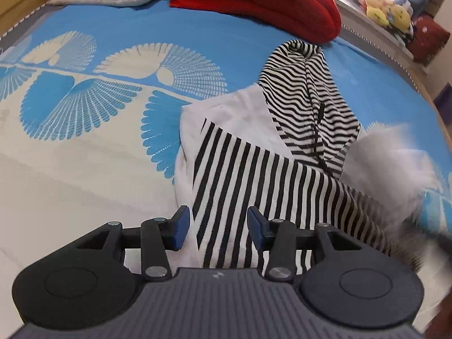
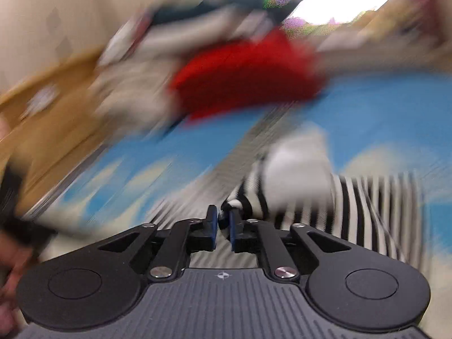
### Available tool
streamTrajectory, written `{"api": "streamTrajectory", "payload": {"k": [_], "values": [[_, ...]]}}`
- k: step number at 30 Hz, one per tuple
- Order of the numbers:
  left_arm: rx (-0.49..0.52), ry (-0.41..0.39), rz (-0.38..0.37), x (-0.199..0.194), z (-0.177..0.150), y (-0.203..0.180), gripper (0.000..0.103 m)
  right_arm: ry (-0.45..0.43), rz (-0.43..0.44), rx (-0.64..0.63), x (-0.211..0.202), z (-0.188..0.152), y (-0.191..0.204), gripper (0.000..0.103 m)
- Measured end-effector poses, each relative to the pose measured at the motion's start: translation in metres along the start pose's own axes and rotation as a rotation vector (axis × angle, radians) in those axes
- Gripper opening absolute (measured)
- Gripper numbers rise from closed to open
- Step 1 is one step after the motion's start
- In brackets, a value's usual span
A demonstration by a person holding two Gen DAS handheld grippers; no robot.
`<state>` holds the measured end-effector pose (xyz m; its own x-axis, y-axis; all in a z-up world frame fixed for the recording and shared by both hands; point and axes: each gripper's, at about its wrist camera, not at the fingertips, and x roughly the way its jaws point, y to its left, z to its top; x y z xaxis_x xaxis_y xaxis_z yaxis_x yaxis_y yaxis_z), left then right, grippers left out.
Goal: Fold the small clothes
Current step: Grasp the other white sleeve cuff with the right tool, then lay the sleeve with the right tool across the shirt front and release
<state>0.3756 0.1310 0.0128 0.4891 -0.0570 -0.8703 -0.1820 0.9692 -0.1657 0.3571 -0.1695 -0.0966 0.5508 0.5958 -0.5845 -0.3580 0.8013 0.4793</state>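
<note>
Black-and-white striped small garment [image 1: 282, 169] with white panels lies rumpled on the blue patterned bed sheet [image 1: 113, 56], hood end toward the red knit cushion [image 1: 254, 0]. Left tool [image 1: 217, 227] gapes wide over it; right tool [image 2: 223, 226] pinches a striped edge.

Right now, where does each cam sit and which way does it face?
Left wrist: on the left tool, looking forward and down over the striped garment on the blue bedsheet; own open fingers show, straddling the cloth.
Right wrist: on the right tool, heavily motion-blurred, facing across the bed; fingers pinched on striped fabric; a blurred hand at left edge.
Shared: striped garment, bedsheet, red blanket.
</note>
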Motion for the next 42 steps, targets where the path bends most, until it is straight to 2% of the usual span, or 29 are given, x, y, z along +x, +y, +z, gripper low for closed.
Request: {"api": "streamTrajectory", "payload": {"k": [3, 6, 8, 10, 12, 14, 15, 17, 19, 22, 29, 30, 31, 32, 35, 39, 42], "values": [[-0.028, 0.0, -0.014, -0.002, 0.004, 0.007, 0.049, 0.105, -0.045, -0.008, 0.013, -0.004, 0.011, 0.016], [-0.052, 0.003, -0.028, -0.003, 0.005, 0.011, 0.049, 0.112, -0.148, 0.082, -0.002, 0.016, 0.008, 0.021], [-0.062, 0.009, -0.034, -0.001, 0.005, 0.012, 0.049, 0.102, -0.217, 0.158, -0.017, 0.027, 0.006, 0.033], [-0.071, 0.014, -0.034, 0.004, 0.005, 0.012, 0.048, 0.068, -0.25, 0.199, -0.035, 0.022, 0.001, 0.039], [-0.078, 0.025, -0.041, 0.01, 0.002, 0.012, 0.046, 0.016, -0.296, 0.241, -0.048, 0.017, -0.012, 0.04], [-0.084, 0.047, -0.048, 0.02, -0.001, 0.012, 0.037, 0.031, -0.374, 0.306, -0.049, 0.002, -0.03, 0.04], [-0.086, 0.06, -0.053, 0.026, -0.003, 0.012, 0.037, 0.055, -0.419, 0.381, -0.047, -0.002, -0.042, 0.042], [-0.089, 0.068, -0.068, 0.036, -0.008, 0.011, 0.037, 0.053, -0.384, 0.499, -0.047, -0.003, -0.062, 0.041], [-0.105, 0.104, -0.063, 0.049, -0.011, 0.011, 0.036, 0.055, -0.386, 0.474, -0.043, -0.001, -0.069, 0.041], [-0.147, 0.117, -0.096, 0.062, -0.014, 0.012, 0.036, 0.025, -0.449, 0.41, -0.047, 0.006, -0.078, 0.041], [-0.135, 0.165, -0.038, 0.084, -0.017, 0.004, 0.036, -0.003, -0.461, 0.471, -0.061, 0.015, -0.106, 0.041], [-0.117, 0.161, -0.037, 0.084, -0.018, 0.0, 0.034, -0.008, -0.463, 0.475, -0.062, 0.016, -0.108, 0.041], [-0.09, 0.158, -0.042, 0.082, -0.018, -0.004, 0.016, -0.008, -0.466, 0.48, -0.064, 0.017, -0.111, 0.041], [-0.06, 0.152, -0.035, 0.08, -0.018, -0.008, 0.004, -0.004, -0.473, 0.487, -0.064, 0.017, -0.113, 0.041], [0.012, 0.074, -0.006, 0.06, -0.014, -0.017, 0.003, 0.024, -0.485, 0.539, -0.059, 0.011, -0.119, 0.041], [-0.013, -0.041, -0.062, 0.009, -0.003, -0.016, 0.003, 0.1, -0.44, 0.683, -0.044, -0.01, -0.125, 0.041], [-0.023, -0.045, 0.005, -0.009, -0.007, -0.01, 0.004, 0.124, -0.446, 0.767, -0.037, -0.024, -0.126, 0.041]]}}
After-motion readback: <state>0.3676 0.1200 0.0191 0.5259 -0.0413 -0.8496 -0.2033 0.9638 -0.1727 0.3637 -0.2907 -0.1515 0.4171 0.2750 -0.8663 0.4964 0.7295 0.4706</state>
